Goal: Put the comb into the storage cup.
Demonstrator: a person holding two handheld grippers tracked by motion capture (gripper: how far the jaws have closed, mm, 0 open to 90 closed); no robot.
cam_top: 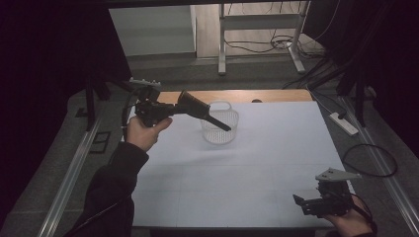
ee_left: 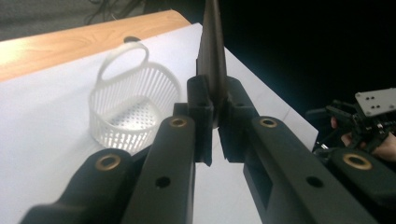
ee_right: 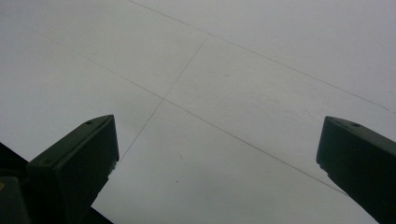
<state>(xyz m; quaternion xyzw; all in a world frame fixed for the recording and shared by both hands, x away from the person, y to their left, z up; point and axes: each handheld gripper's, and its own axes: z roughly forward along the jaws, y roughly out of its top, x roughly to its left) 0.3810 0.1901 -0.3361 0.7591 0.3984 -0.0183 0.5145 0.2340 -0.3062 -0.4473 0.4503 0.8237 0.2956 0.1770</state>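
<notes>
A white slotted plastic basket (cam_top: 220, 129) (ee_left: 130, 107) with a loop handle stands at the back middle of the white table sheet (cam_top: 257, 163). My left gripper (cam_top: 197, 109) (ee_left: 215, 100) hovers just left of and above it, shut on a thin dark flat utensil (cam_top: 217, 122) (ee_left: 214, 46). The utensil's far end reaches over the basket. My right gripper (cam_top: 301, 201) (ee_right: 217, 149) sits low at the table's front right corner, open, with only bare sheet between its jaws. It also appears far off in the left gripper view (ee_left: 359, 116).
A strip of bare wooden tabletop (cam_top: 267, 95) runs behind the sheet. A white power strip (cam_top: 343, 123) and a looped black cable (cam_top: 370, 160) lie on the floor to the right. A white desk frame (cam_top: 222, 44) stands beyond the table.
</notes>
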